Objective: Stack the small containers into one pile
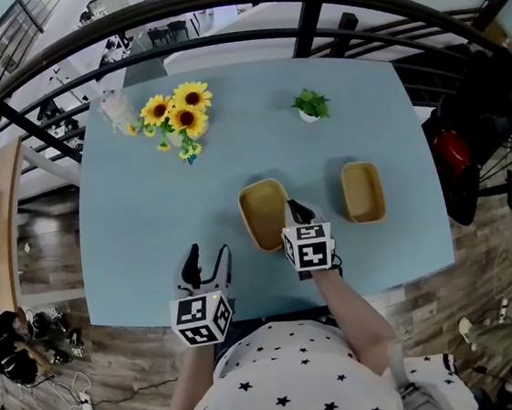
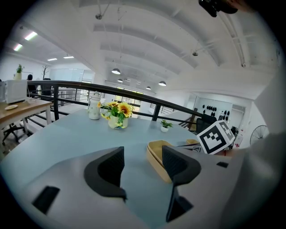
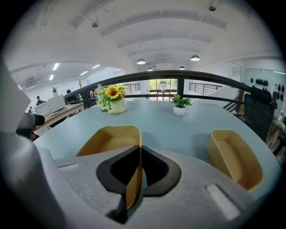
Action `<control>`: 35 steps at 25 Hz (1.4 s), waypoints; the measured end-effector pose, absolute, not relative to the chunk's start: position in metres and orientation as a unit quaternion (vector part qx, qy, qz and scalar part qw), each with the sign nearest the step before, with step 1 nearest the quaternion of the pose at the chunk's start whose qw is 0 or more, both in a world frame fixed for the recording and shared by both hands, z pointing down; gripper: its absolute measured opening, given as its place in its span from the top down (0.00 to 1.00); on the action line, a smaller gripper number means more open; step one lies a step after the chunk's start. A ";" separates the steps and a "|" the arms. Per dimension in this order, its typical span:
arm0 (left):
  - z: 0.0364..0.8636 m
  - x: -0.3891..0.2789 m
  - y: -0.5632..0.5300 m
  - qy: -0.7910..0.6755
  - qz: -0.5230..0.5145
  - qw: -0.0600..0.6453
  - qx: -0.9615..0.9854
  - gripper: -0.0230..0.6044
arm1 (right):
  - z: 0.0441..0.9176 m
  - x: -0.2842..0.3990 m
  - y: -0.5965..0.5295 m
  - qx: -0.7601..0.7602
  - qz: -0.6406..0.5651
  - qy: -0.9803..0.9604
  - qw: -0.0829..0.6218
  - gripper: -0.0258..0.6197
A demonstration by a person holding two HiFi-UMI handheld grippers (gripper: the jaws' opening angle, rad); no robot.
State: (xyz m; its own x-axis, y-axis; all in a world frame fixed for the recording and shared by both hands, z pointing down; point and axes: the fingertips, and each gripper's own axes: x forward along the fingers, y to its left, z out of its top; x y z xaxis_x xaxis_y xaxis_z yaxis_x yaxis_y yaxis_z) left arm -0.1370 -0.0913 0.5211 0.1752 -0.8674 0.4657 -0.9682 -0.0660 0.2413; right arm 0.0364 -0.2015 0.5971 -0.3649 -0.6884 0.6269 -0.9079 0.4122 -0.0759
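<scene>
On the blue table (image 1: pixel 147 212), the right gripper (image 3: pixel 139 176) pinches one tan container (image 3: pixel 109 143) by its wall (second container (image 3: pixel 234 156) apart); the left gripper (image 2: pixel 143 156) gapes empty.

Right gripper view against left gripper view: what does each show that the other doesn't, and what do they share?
Only the right gripper view: the right gripper shut on a side wall of the left container. Only the left gripper view: the left gripper, jaws apart and empty over the table, and the right gripper's marker cube. Both: that container, the sunflowers and the small potted plant.
</scene>
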 end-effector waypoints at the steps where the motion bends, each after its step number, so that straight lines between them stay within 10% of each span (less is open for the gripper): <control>1: 0.521 -0.137 -0.091 -0.635 0.099 0.254 0.723 0.54 | 0.597 0.037 -0.202 0.499 0.211 -0.799 0.261 0.92; 35: 0.517 -0.144 -0.094 -0.616 0.107 0.252 0.739 0.54 | 0.610 0.036 -0.192 0.473 0.241 -0.797 0.289 0.90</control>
